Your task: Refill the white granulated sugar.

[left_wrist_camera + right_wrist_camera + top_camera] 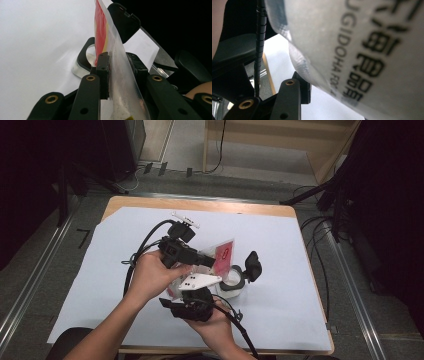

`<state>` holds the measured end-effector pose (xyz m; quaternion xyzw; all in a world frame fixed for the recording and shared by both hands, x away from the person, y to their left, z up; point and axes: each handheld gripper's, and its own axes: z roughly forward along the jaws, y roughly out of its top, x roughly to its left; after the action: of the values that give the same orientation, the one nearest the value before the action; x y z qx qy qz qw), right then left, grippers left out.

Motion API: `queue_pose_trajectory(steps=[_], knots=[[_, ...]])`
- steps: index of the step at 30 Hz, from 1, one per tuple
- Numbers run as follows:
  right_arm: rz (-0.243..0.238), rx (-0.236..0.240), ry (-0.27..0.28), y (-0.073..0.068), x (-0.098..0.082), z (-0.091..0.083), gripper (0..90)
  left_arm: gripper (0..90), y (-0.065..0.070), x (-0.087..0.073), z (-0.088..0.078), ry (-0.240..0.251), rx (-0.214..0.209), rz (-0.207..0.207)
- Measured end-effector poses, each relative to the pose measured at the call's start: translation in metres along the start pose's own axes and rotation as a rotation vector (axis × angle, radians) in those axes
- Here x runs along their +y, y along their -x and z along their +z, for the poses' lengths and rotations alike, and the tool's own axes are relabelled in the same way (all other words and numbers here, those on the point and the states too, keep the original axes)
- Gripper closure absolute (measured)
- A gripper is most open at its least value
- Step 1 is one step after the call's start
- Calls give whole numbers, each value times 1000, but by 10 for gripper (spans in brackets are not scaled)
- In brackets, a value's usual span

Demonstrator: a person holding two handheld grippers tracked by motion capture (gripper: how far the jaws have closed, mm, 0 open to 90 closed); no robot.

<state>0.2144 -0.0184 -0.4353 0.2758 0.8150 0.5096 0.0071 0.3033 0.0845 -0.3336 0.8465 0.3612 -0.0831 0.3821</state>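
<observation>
Where high view gives whole layout, pouch point(223, 254) sits mid-table between both grippers, above round container point(233, 281) with flip lid raised. Left gripper point(117, 67) view adds edge-on detail: jaws clamped on clear pouch edge, red-and-yellow print higher up, pale powder low inside. Right gripper point(308, 87) view: translucent film pressed near lens, dark lettering legible; one jaw visible, grip cannot be judged.
</observation>
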Motion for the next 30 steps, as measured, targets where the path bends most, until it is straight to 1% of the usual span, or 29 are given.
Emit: queue_pose_trajectory(steps=[4,7,13,16,19,21,23,29,30], knots=[[-5,0,6,0,0,0,629,746,0,0,-1,2,-1,8],[-7,-1,5,0,0,0,629,744,0,1,0,0,-7,5],[-7,0,10,0,0,-1,627,746,2,2,0,3,-4,-2],[-7,4,7,-1,0,-1,610,747,2,2,0,4,-4,-2],[-8,-1,6,-1,1,0,626,747,1,2,0,5,-5,3],[-10,-3,6,-1,1,0,629,747,2,2,0,6,-2,0],[-8,-2,7,-1,1,-1,630,747,2,2,0,10,1,6],[-2,-2,5,0,0,-1,632,748,7,1,2,12,41,18],[-1,0,5,1,0,-1,632,747,7,1,2,12,41,18]])
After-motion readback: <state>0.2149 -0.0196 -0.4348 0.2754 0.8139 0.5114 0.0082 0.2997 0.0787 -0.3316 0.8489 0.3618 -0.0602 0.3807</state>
